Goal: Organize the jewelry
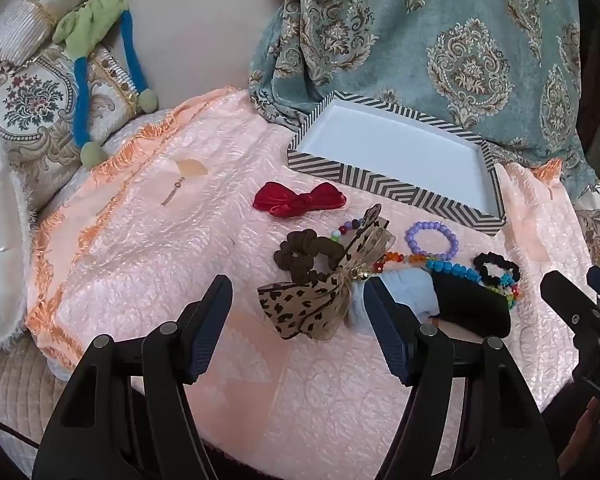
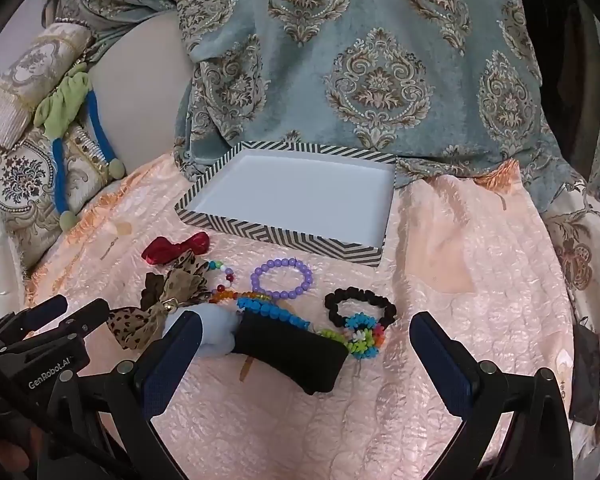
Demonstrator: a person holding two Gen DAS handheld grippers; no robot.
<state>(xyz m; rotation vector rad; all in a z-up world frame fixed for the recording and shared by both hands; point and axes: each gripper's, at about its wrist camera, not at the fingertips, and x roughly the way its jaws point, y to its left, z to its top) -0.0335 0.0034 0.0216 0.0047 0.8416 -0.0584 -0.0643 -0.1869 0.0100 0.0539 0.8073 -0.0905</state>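
Both grippers, left [image 1: 298,320] and right [image 2: 306,354], hover with jaws spread wide and empty over the pink quilt [image 2: 480,280]; the leopard bow [image 1: 316,300], purple bead bracelet [image 2: 282,280] and black pouch [image 2: 292,354] lie clustered before the empty striped box [image 2: 284,236], nothing blocking it

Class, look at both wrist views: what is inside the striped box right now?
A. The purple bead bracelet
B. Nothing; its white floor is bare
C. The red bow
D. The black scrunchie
B. The striped box shows only its bare white floor, while the purple bead bracelet, red bow and black scrunchie all lie on the pink cloth in front of it.
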